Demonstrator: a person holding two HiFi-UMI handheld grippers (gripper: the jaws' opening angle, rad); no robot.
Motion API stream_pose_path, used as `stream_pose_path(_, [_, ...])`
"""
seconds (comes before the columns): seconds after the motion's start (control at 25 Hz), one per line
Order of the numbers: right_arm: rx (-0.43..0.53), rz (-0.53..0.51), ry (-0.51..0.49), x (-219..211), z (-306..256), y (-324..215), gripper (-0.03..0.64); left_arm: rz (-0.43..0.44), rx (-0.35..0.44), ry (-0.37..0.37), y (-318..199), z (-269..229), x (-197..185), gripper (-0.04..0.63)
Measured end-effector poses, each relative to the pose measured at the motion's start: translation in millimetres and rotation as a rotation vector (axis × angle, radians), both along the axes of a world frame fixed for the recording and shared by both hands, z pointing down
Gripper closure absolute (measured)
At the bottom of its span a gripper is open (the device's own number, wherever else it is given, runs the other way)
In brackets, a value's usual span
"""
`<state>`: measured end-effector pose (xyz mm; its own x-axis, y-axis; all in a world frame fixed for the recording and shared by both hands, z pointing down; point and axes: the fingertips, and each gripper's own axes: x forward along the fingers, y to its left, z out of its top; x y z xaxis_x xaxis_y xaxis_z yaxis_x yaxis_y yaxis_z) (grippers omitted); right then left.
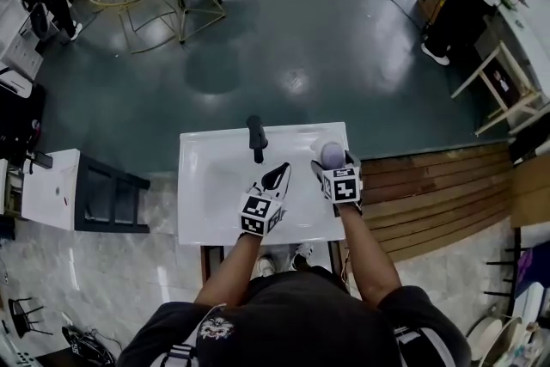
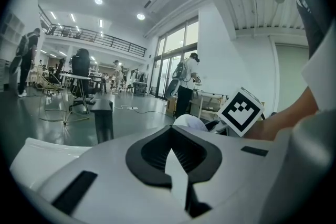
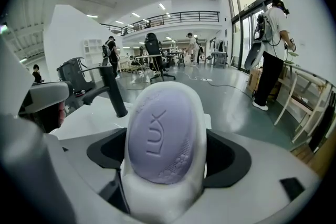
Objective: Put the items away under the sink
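While right tongs [image 1: 332,155] clamp soap bar [image 3: 160,134] by right edge of sink [image 1: 210,189], left tongs [image 1: 278,177] closed, empty.

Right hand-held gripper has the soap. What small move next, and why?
Probably draw the right hand-held gripper back past the front edge of the sink: it is shut on the purple soap bar above the sink top, and storage is underneath.

White sink [image 1: 215,193] (black faucet [image 1: 256,138] atop)
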<state>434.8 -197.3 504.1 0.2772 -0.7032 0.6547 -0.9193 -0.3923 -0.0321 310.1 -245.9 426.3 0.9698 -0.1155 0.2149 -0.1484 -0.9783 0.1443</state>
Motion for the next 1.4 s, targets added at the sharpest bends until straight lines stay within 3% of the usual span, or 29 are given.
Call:
stream_pose_path(0.52, [0.08,-0.01,-0.005,-100,-37,32,0.154,-0.007,0.034,0.043,7,-27,-75,0.595])
stream_pose_path(1.04, [0.151,-0.012,0.038,-198,-70,43,0.154,0.006,0.038,0.048,24,-24,-166,0.595])
stream_pose_path(1.4, [0.204,-0.049,0.071,-230,-99,58,0.155,-0.017,0.034,0.05,39,-23,-187,0.595])
